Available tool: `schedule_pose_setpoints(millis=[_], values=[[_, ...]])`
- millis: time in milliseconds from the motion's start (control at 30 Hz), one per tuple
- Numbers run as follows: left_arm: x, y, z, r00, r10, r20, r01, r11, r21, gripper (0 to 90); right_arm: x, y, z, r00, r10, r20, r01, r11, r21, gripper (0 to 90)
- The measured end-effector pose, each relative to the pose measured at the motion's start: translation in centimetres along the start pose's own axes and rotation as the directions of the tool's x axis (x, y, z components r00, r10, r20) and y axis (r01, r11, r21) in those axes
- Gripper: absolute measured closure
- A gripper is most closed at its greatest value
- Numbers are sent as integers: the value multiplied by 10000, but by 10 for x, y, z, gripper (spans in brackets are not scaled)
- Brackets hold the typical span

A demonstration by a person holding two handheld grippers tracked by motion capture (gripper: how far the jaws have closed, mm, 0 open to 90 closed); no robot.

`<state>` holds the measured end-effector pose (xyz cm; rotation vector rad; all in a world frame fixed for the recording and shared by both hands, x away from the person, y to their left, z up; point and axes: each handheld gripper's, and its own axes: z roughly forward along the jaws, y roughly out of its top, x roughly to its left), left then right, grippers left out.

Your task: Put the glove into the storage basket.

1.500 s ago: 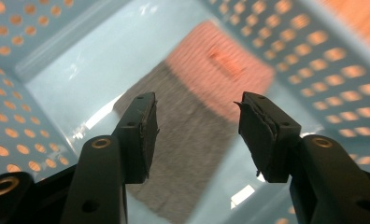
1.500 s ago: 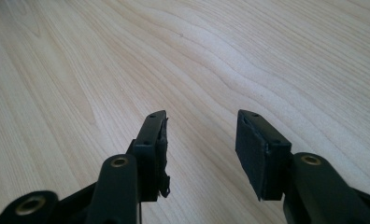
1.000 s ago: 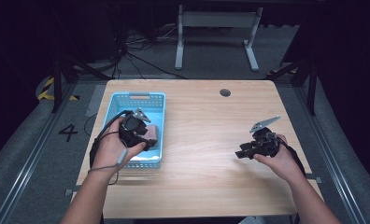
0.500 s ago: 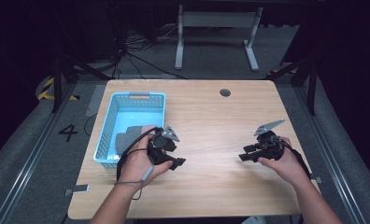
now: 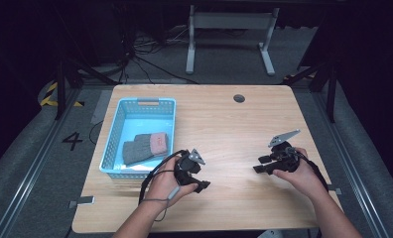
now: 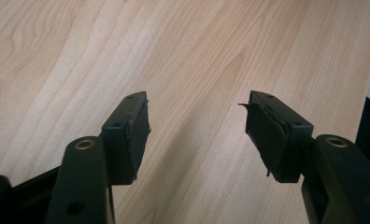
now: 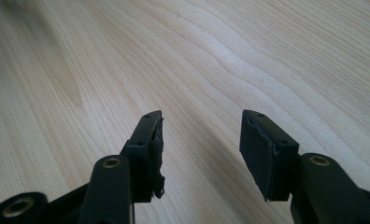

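Sock point(image 5: 144, 148): lies in the blue basket point(image 5: 113, 144).
Left gripper point(image 5: 200, 185): jaws apart, just been opening, empty.
Right gripper point(image 5: 258, 166): jaws apart, just been opening, empty.
Tip: rest both low on the table point(image 5: 234, 129).

The left tongs point(image 5: 201, 185) are matte black, with a small grey three-cornered plate on top and a thin black cable looping back along the forearm. The right tongs point(image 5: 258, 164) are the same black build, with a larger grey plate standing above them. Both forearms are bare, with no sleeves. A dark strap or cable wraps the right wrist. Seen from the left gripper view, each jaw is a thick black arm with a brass-ringed screw hole, ending in a flat rectangular pad point(image 6: 136, 135). In the right gripper view the pads point(image 7: 262, 149) look alike, the rubber facing on one frayed at its edge.
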<state>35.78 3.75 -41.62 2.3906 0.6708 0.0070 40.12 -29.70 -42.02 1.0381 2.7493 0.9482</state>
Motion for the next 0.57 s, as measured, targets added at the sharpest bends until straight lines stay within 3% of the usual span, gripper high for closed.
schedule_pose_setpoints(millis=[133,200,300,433,567], values=[[2,-4,13,9994,3,-357,5,9998,217,388,0,-3,3,9999,-125,13,125,9999,20,501],[1,-7,20,9993,-142,-358,155,9992,378,373,-1,-4,5,9999,-123,38,123,9999,85,497],[-1,-6,22,9991,13,-413,11,9983,581,356,-1,-5,7,9997,-235,85,234,9997,83,489],[-2,-5,21,9995,-106,-312,119,9990,427,320,-1,-6,8,9995,-260,186,260,9997,-21,486],[-6,-4,24,9976,206,-660,-197,9997,147,297,-4,-8,9,9979,-336,546,357,9987,-374,503]])
